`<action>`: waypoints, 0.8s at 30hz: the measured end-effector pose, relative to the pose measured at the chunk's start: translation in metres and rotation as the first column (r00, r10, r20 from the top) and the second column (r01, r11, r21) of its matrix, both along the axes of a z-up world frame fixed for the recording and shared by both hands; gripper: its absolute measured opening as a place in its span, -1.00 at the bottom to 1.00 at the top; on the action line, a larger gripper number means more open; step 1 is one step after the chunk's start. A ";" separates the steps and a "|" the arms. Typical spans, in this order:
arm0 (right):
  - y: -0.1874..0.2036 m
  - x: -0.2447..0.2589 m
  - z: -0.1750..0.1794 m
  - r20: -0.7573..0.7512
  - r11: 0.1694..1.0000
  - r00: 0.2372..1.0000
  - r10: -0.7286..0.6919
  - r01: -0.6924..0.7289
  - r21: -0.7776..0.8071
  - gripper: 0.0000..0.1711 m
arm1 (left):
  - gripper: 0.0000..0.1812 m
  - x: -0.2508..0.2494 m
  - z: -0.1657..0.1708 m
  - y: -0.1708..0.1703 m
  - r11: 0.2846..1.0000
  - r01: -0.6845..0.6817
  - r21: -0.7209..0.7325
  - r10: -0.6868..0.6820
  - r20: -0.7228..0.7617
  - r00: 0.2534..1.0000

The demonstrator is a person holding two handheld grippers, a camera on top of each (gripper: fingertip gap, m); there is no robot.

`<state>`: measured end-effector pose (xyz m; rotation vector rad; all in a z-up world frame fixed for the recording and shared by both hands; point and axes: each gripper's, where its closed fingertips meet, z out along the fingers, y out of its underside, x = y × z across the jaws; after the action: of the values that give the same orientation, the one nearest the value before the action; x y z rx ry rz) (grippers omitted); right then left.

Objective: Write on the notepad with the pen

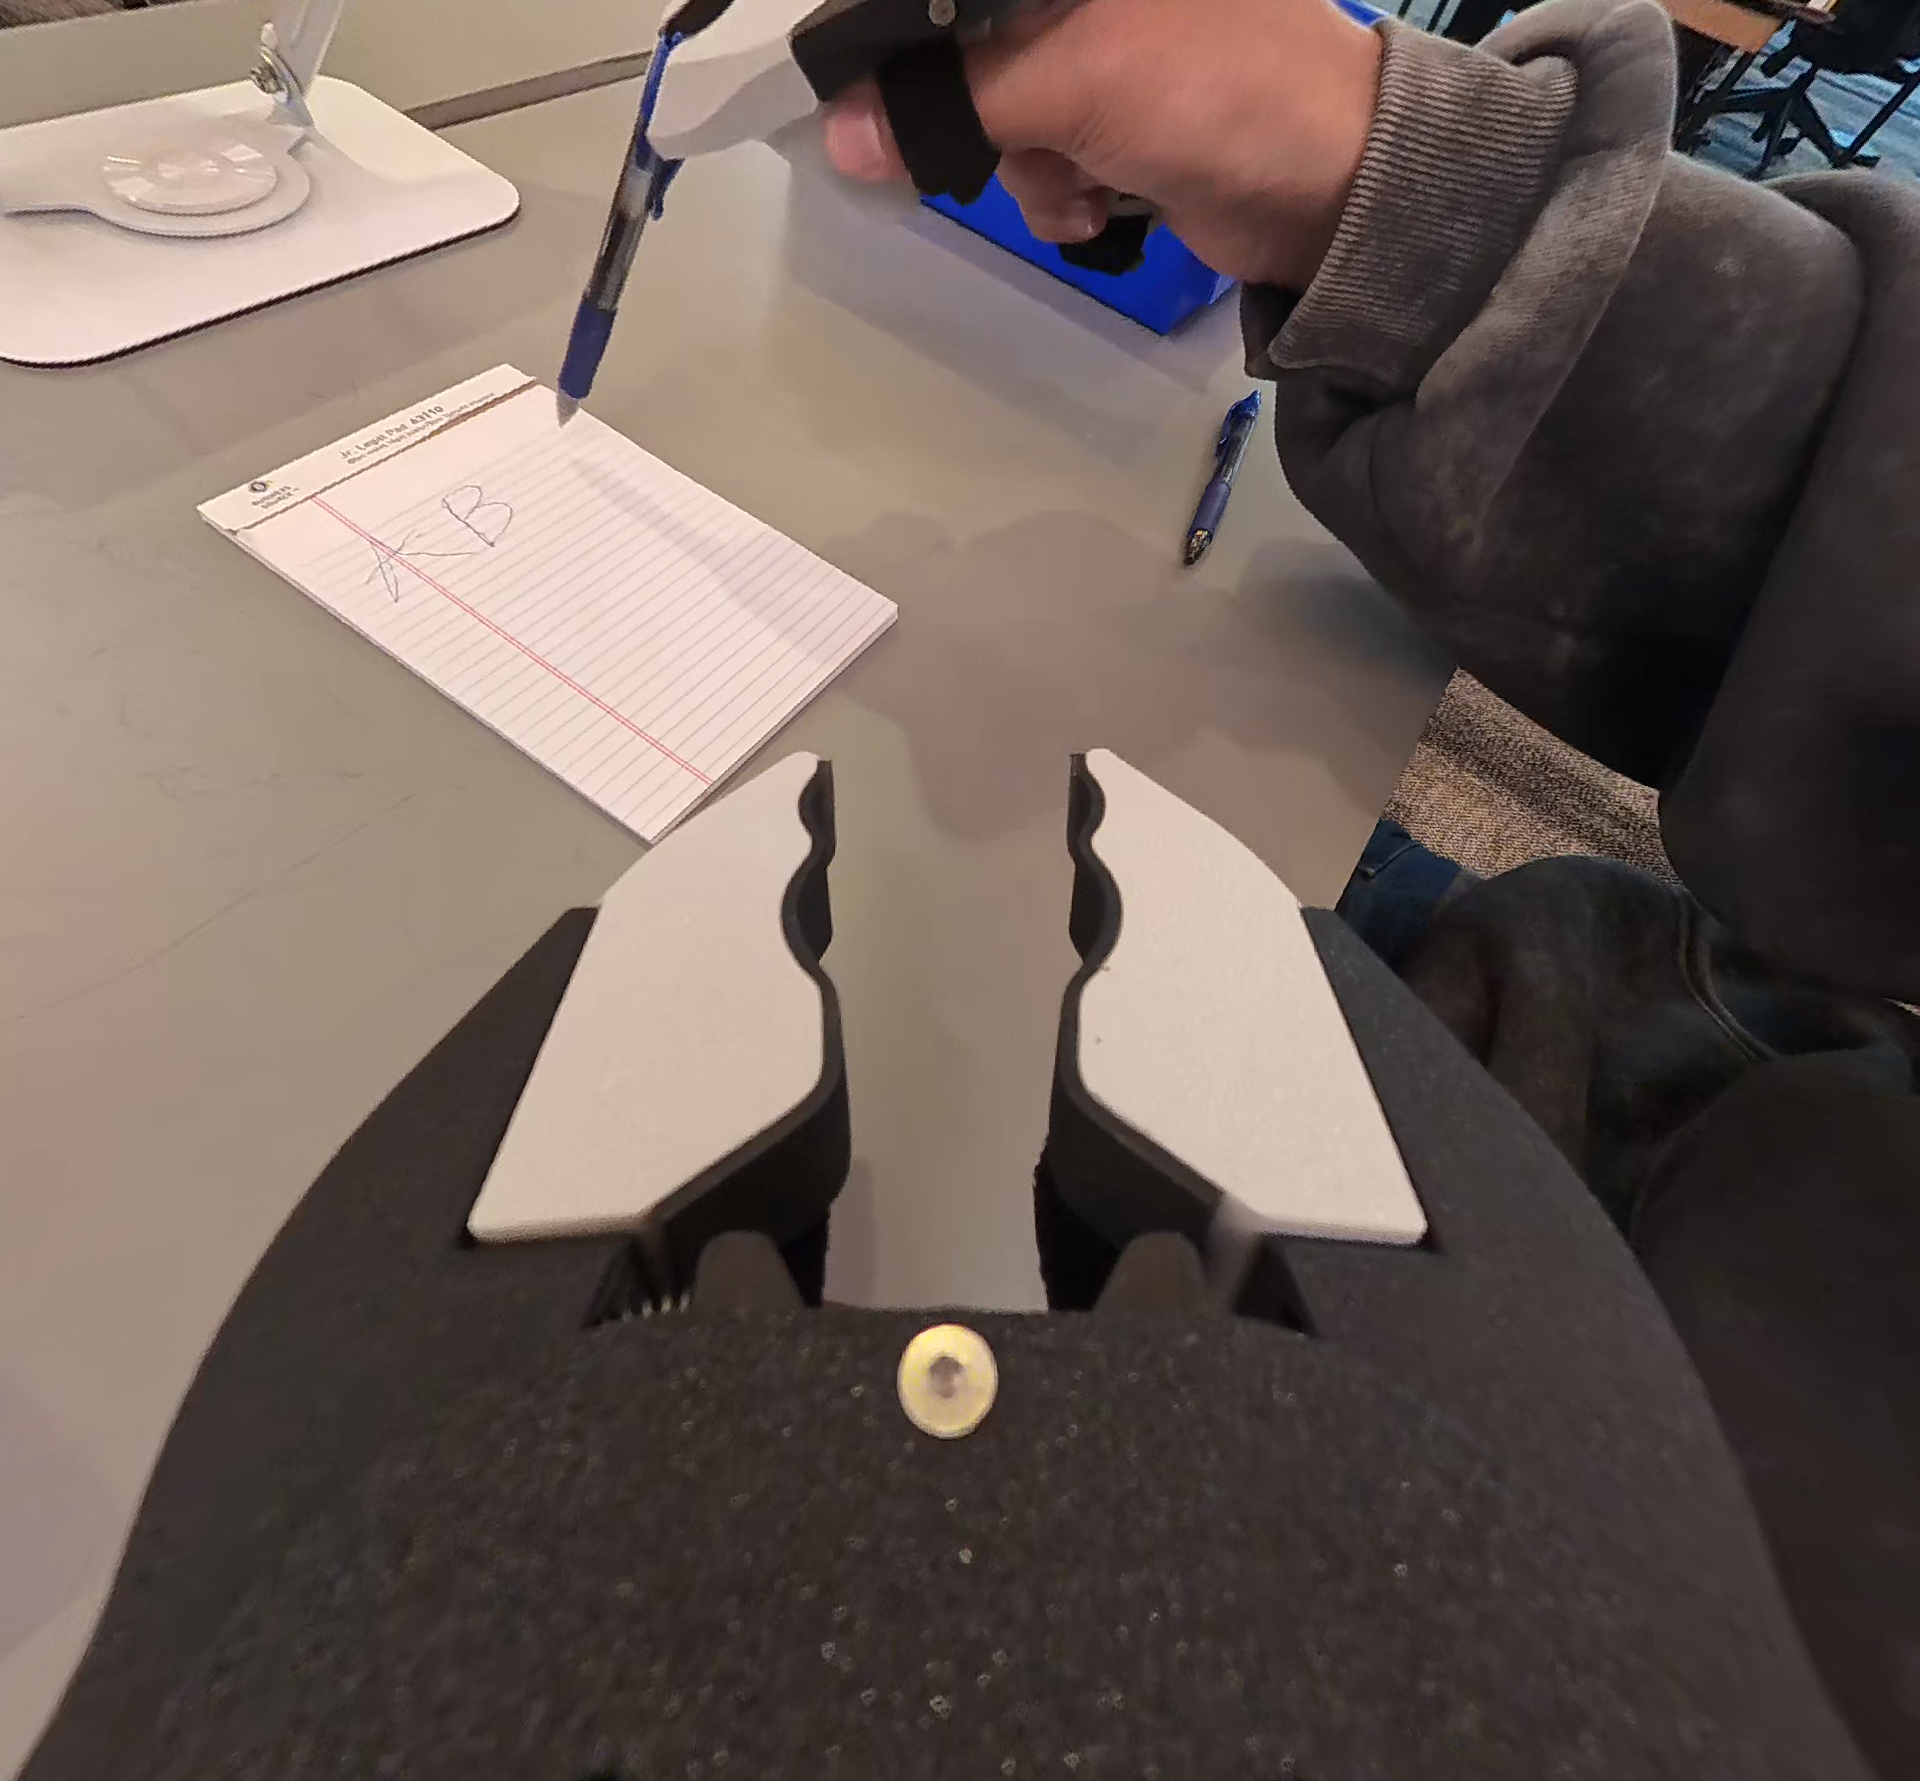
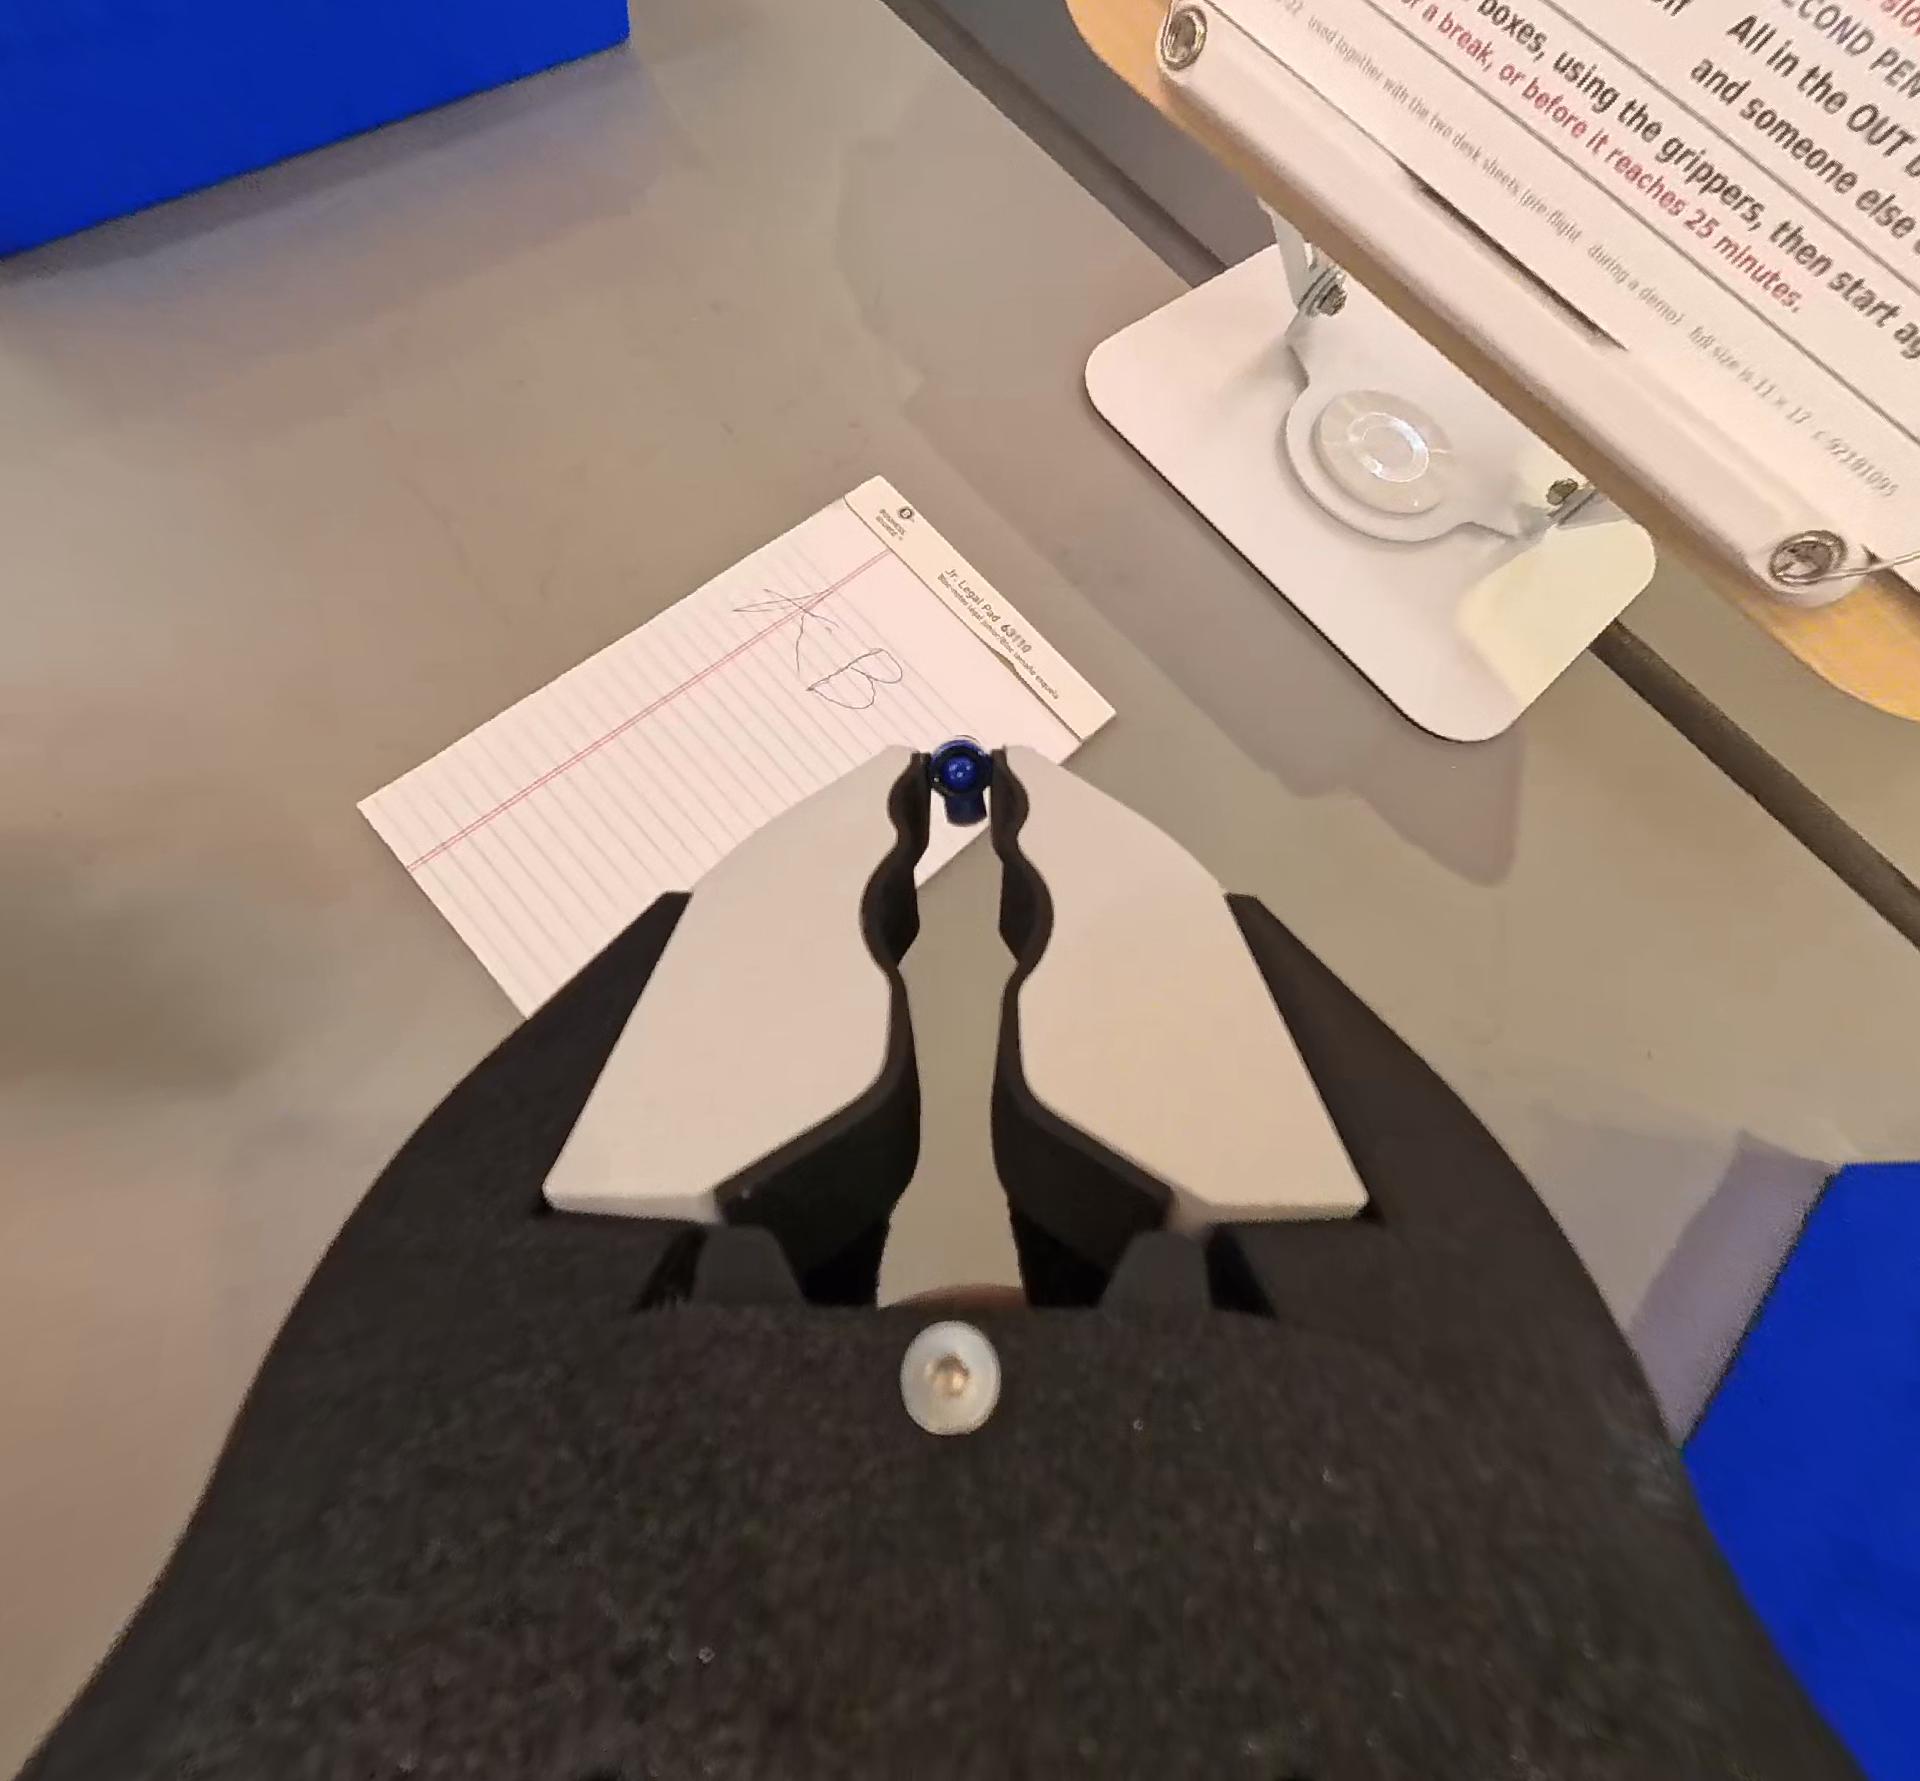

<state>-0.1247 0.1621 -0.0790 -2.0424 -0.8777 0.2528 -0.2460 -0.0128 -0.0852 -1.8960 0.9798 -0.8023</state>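
A white lined notepad (image 1: 561,609) lies flat on the grey table, with handwritten marks near its top; it also shows in the right wrist view (image 2: 665,775). My right gripper (image 2: 956,775) is shut on a blue pen (image 2: 954,784), seen end-on between its tips. In the left wrist view the right gripper (image 1: 675,69) holds that pen (image 1: 613,256) tilted, tip just above the notepad's top right corner. My left gripper (image 1: 951,775) is open and empty, low over the table just right of the notepad's near corner.
A second blue pen (image 1: 1221,479) lies on the table to the right. A white stand base (image 1: 208,204) carrying a tilted board with a printed sheet (image 2: 1558,121) stands beyond the notepad. Blue boxes (image 1: 1091,266) (image 2: 291,27) sit nearby. A sleeved arm (image 1: 1558,381) reaches in.
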 end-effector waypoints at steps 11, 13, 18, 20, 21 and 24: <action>0.007 -0.008 -0.010 0.011 1.000 1.000 0.007 -0.007 -0.013 -0.87 | -0.53 -0.003 -0.002 0.003 1.000 -0.007 -0.007 0.007 -0.002 1.000; 0.008 -0.008 -0.010 0.009 1.000 1.000 0.008 -0.008 -0.015 -0.87 | -0.53 -0.002 -0.003 0.003 1.000 -0.006 -0.009 0.006 -0.003 1.000; 0.010 -0.012 -0.010 0.001 1.000 1.000 0.012 -0.012 -0.018 -0.87 | -0.53 -0.002 -0.005 0.004 1.000 -0.004 -0.015 0.004 -0.004 1.000; 0.011 -0.014 -0.010 -0.001 1.000 1.000 0.017 -0.017 -0.020 -0.87 | -0.53 -0.003 -0.005 0.004 1.000 -0.005 -0.016 0.005 -0.004 1.000; 0.011 -0.015 -0.010 0.001 1.000 1.000 0.019 -0.019 -0.019 -0.87 | -0.53 -0.003 -0.005 0.004 1.000 -0.005 -0.016 0.005 -0.004 1.000; 0.011 -0.019 -0.010 0.003 0.999 1.000 0.029 -0.029 -0.025 -0.87 | -0.53 -0.004 -0.004 0.004 1.000 -0.008 -0.015 0.007 -0.004 1.000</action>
<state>-0.1442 0.1727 -0.0895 -2.0546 -0.9111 0.2773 -0.2500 -0.0086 -0.0895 -1.9139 0.9707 -0.8045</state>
